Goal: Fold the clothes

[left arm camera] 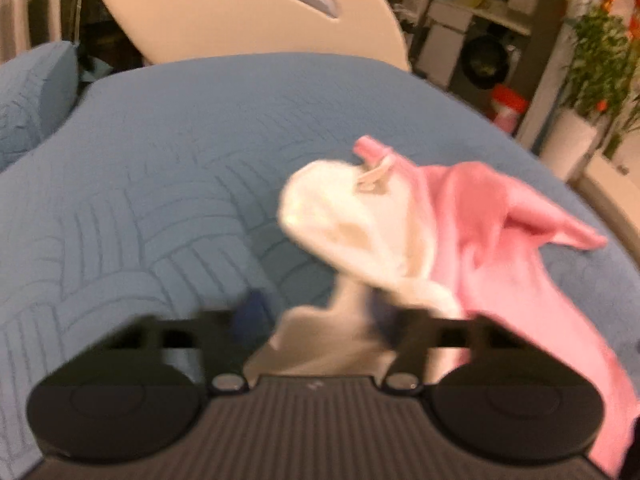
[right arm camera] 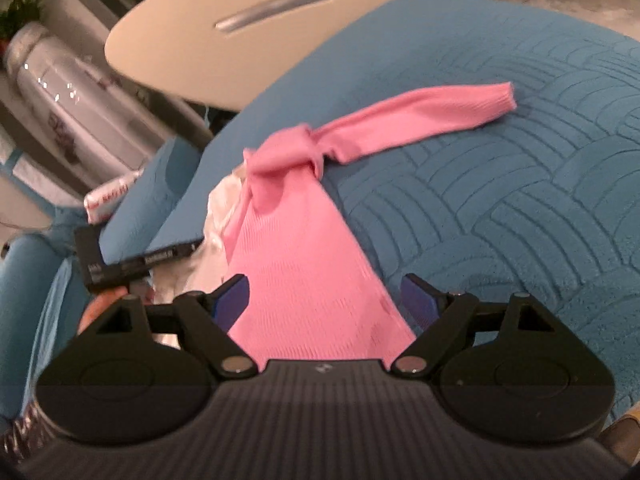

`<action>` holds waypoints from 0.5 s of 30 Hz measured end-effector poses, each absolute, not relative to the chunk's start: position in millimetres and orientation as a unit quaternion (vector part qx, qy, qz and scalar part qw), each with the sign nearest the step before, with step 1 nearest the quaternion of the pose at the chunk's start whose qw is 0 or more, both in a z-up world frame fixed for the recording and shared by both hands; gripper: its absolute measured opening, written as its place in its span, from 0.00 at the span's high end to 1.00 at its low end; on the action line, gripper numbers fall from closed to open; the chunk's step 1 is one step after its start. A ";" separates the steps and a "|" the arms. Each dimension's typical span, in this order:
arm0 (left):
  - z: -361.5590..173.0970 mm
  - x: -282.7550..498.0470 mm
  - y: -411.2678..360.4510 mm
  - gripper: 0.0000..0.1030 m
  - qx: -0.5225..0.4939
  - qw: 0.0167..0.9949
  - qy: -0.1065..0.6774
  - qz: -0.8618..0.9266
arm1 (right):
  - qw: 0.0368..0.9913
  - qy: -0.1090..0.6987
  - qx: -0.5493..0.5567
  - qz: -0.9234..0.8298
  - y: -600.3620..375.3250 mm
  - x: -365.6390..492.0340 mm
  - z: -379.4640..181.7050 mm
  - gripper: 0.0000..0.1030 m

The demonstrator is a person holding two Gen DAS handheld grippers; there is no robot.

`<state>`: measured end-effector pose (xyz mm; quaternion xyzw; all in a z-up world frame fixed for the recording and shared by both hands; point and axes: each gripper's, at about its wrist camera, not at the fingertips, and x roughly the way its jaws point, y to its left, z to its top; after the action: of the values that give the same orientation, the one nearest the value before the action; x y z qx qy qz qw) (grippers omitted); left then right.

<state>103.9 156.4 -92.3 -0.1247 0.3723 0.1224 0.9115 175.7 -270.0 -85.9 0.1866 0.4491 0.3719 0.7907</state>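
Pink knit top (right arm camera: 316, 280) is lying on the blue quilt (right arm camera: 520, 208), running between the right gripper's (right arm camera: 324, 300) wide-apart pads without being pinched; only this view is showing its sleeve (right arm camera: 420, 114) stretching away. Left gripper (left arm camera: 316, 312) is blurring, fingers drawn together, apparently on pale cloth (left arm camera: 344, 216) by the top.

No legible text, print on black box (right arm camera: 132, 264) blurred
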 end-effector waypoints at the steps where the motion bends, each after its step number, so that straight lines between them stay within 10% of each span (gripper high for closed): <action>1: -87.9 100.7 159.0 0.90 -0.104 0.913 0.355 0.173 | 0.790 0.450 0.190 0.371 -271.7 175.5 -86.5 0.17; 5: -62.4 73.0 192.1 1.00 -0.058 0.875 0.247 0.413 | 0.789 0.445 0.217 0.363 -285.0 174.2 -87.9 0.17; 10: -80.7 55.8 245.6 0.89 -0.166 0.812 0.294 0.477 | 0.794 0.442 0.232 0.347 -291.3 175.8 -93.0 0.17; 14: -79.9 65.5 237.6 0.07 -0.230 0.857 0.297 0.351 | 0.798 0.442 0.227 0.341 -287.9 175.6 -95.1 0.17; 15: -80.1 70.2 230.6 0.04 -0.231 0.871 0.299 0.314 | 0.799 0.441 0.228 0.341 -288.5 175.3 -95.0 0.17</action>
<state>70.2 230.6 -80.1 -0.2307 0.2988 0.3139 0.8712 175.3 -288.5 -95.0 0.2276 0.4406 0.3409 0.7986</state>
